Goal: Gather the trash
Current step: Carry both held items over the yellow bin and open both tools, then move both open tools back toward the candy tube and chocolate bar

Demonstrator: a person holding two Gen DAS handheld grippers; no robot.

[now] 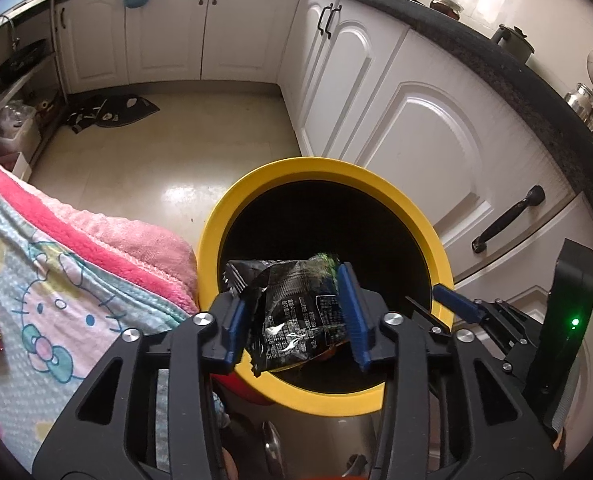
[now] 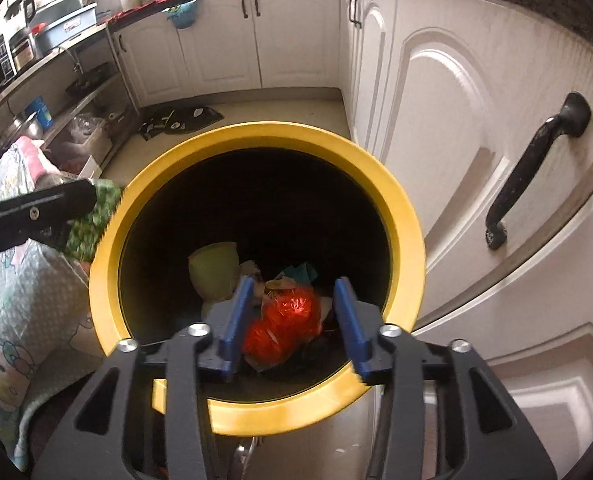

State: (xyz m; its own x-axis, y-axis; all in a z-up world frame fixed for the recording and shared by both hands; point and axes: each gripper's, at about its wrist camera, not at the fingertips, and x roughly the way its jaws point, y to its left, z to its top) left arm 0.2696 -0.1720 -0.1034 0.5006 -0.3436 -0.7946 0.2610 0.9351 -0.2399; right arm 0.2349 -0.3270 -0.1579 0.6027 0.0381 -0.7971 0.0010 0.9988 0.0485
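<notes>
Over the yellow-rimmed bin (image 1: 212,240), the left gripper (image 1: 296,312) clamps a black snack wrapper (image 1: 292,316); the right gripper (image 2: 294,316) hangs apart, empty.

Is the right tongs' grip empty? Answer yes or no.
Yes: the right tongs stand open over the bin, with only trash at the bottom visible between them.
</notes>
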